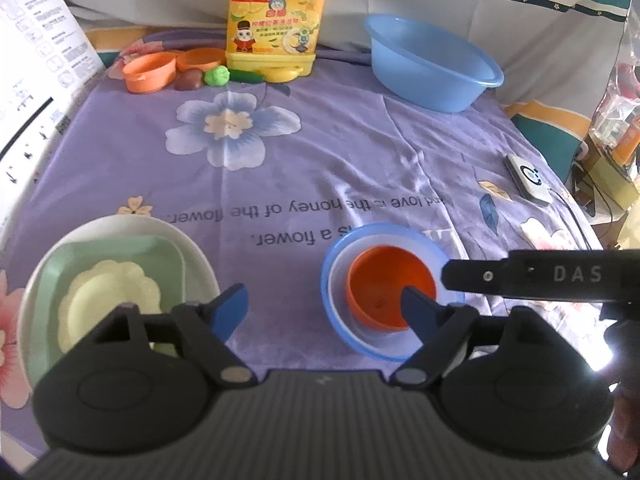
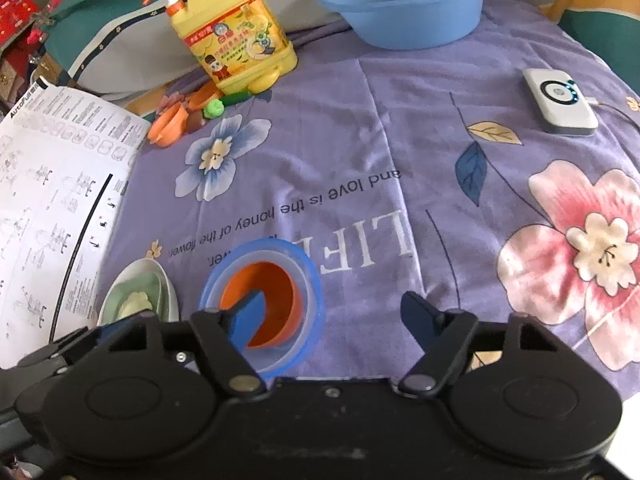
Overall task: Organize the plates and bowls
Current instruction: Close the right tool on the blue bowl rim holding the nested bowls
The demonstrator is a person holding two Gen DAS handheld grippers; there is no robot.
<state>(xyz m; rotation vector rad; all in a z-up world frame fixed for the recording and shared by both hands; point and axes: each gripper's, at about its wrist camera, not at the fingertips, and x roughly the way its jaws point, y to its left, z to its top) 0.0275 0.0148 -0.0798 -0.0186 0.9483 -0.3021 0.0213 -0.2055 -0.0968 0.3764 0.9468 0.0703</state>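
Observation:
A nest of bowls [image 1: 332,320] [image 2: 312,280] sits on the purple flowered cloth: blue outermost, white inside it, an orange bowl [image 1: 384,280] [image 2: 276,284] innermost. To its left is a white plate [image 1: 188,248] [image 2: 168,280] holding a green square plate [image 1: 160,252] and a pale yellow flower-shaped dish [image 1: 108,288]. My left gripper [image 1: 322,304] is open across the nest's left wall, its right finger inside the orange bowl. My right gripper [image 2: 334,308] is open across the nest's right wall, its left finger in the orange bowl. No pad presses on anything.
At the back stand a yellow detergent jug [image 1: 272,28] [image 2: 236,36] and a blue basin [image 1: 428,64] [image 2: 408,4]. Orange cups [image 1: 150,72] and small toy foods lie at the back left. A printed sheet [image 2: 52,184] lies on the left, a white device [image 2: 560,100] with a cable on the right.

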